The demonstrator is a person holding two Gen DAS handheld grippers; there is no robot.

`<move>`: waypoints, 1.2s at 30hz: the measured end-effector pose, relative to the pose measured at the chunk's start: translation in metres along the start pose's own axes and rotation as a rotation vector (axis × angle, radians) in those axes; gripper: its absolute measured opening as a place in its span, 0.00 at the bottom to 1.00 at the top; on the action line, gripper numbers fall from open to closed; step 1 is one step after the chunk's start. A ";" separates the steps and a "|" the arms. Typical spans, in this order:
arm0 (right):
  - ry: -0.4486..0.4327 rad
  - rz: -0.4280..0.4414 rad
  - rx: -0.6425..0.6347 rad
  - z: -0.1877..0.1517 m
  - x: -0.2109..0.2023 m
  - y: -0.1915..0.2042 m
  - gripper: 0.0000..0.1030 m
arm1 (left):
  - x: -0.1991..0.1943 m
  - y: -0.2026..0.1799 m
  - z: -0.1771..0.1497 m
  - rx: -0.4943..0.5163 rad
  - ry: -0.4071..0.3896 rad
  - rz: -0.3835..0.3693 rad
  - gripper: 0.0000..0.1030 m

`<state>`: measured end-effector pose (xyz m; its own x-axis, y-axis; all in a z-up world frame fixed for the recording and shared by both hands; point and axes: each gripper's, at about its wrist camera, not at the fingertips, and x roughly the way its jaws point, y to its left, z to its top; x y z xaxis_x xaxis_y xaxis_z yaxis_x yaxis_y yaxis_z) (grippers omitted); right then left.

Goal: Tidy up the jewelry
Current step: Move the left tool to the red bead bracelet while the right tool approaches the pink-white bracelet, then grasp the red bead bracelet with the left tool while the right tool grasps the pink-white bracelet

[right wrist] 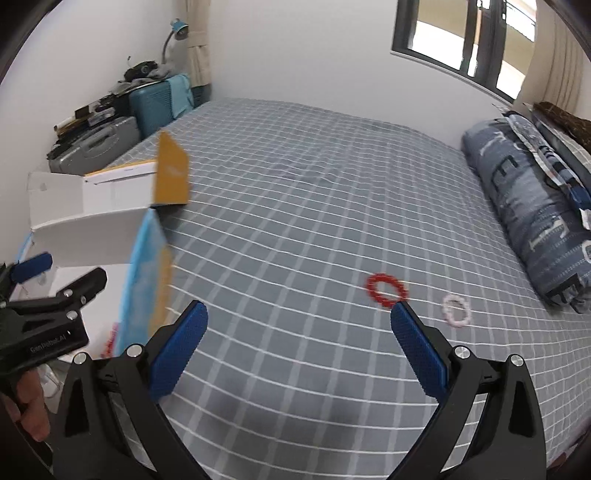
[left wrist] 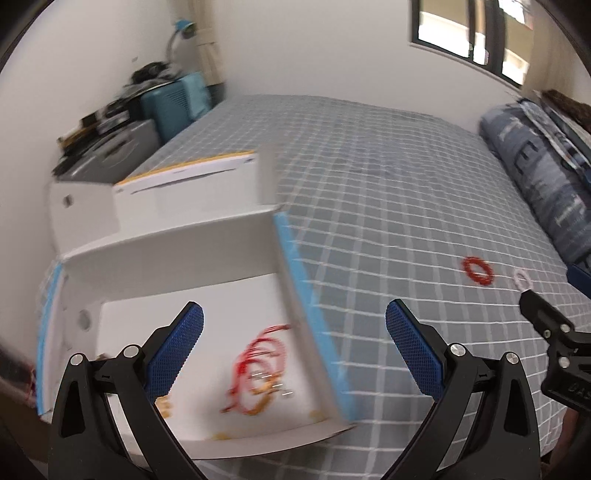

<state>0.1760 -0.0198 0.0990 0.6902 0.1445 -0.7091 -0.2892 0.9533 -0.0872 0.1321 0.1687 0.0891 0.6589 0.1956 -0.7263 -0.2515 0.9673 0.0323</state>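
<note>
Covering most of both views is a bed [right wrist: 314, 206] with a grey sheet crossed by thin white lines, set in a white-walled room with a dark-framed window [right wrist: 461, 33] above its far side. A rolled blue-grey quilt [right wrist: 532, 214] lies along the right edge of the bed. In the far left corner, a blue suitcase [right wrist: 155, 101] and a grey case [right wrist: 99, 142] stand beside the bed under a pile of clutter, with a blue desk lamp [right wrist: 179, 27] above them.

At the left edge of the bed sits an open white box [left wrist: 177, 254] with a light blue outer wall; a second white box with a yellow flap [right wrist: 170, 173] stands just behind it. Inside the front box lies a blurred tangle of red and gold jewelry [left wrist: 258, 373].

The left gripper [left wrist: 293, 347] hangs over the box with its fingers wide apart, holding nothing. The right gripper [right wrist: 299, 347] hovers above the bare sheet, its fingers spread wide too and empty; one blue pad [right wrist: 417, 350] sits just in front of a bracelet without clearly touching it.

Two bracelets rest on the sheet toward the right, near each other but apart: one red bracelet [right wrist: 387, 288] and one pale pink bracelet [right wrist: 456, 309]. Boxes number two, grippers two.
</note>
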 end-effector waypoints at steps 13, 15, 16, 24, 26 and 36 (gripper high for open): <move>0.073 -0.096 0.113 -0.020 0.072 -0.143 0.93 | 0.070 -0.154 0.015 0.174 0.032 -0.103 0.95; 0.086 -0.104 0.133 -0.022 0.087 -0.161 0.93 | 0.081 -0.169 0.017 0.185 0.036 -0.117 0.95; 0.092 -0.105 0.150 -0.023 0.094 -0.172 0.93 | 0.090 -0.180 0.018 0.192 0.040 -0.127 0.95; 0.142 -0.108 0.235 -0.032 0.162 -0.235 0.93 | 0.157 -0.238 0.024 0.223 0.090 -0.161 0.95; 0.165 -0.114 0.232 -0.033 0.179 -0.244 0.93 | 0.172 -0.249 0.027 0.218 0.104 -0.168 0.94; 0.228 -0.092 0.262 -0.044 0.238 -0.278 0.93 | 0.239 -0.279 0.024 0.214 0.171 -0.189 0.94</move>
<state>0.3920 -0.2620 -0.0762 0.5311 0.0202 -0.8471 -0.0322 0.9995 0.0036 0.3775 -0.0508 -0.0771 0.5470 -0.0033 -0.8371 0.0308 0.9994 0.0162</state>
